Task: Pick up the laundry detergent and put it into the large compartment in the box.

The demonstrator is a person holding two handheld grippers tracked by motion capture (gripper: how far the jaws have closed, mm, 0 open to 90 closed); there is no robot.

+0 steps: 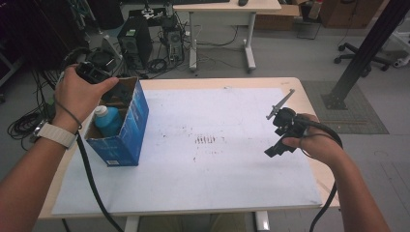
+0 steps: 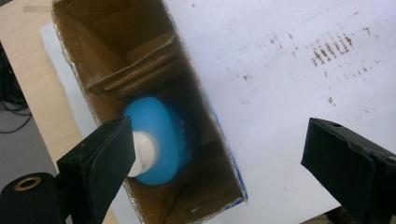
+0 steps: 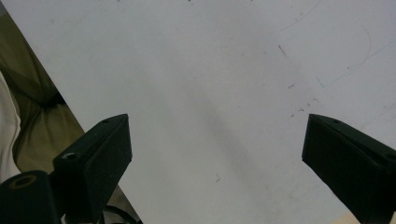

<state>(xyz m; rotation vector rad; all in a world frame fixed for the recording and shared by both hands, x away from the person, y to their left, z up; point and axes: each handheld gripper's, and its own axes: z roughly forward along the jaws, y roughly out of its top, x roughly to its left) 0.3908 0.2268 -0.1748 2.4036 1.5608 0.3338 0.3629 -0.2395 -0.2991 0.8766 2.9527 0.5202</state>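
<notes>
High view first: the left claw (image 1: 92, 73) hangs right over the open top of the blue box (image 1: 126, 126), and the blue bottle (image 1: 107, 120) stands inside, just below it. The right claw (image 1: 284, 131) is way off on the other side, over the white sheet (image 1: 212, 159), nothing near it.

Left gripper view: jaws are spread wide, holding nothing. The bottle's white cap (image 2: 144, 153) sits just behind the left jaw, with the box's cardboard wall (image 2: 215, 140) between the two jaws. I reckon that's the risk: going down like this, one jaw lands outside the box, closes on cardboard instead of the bottle, and tips the whole thing.

Right gripper view: jaws apart too, empty, just bare sheet below them. No trouble there.
</notes>
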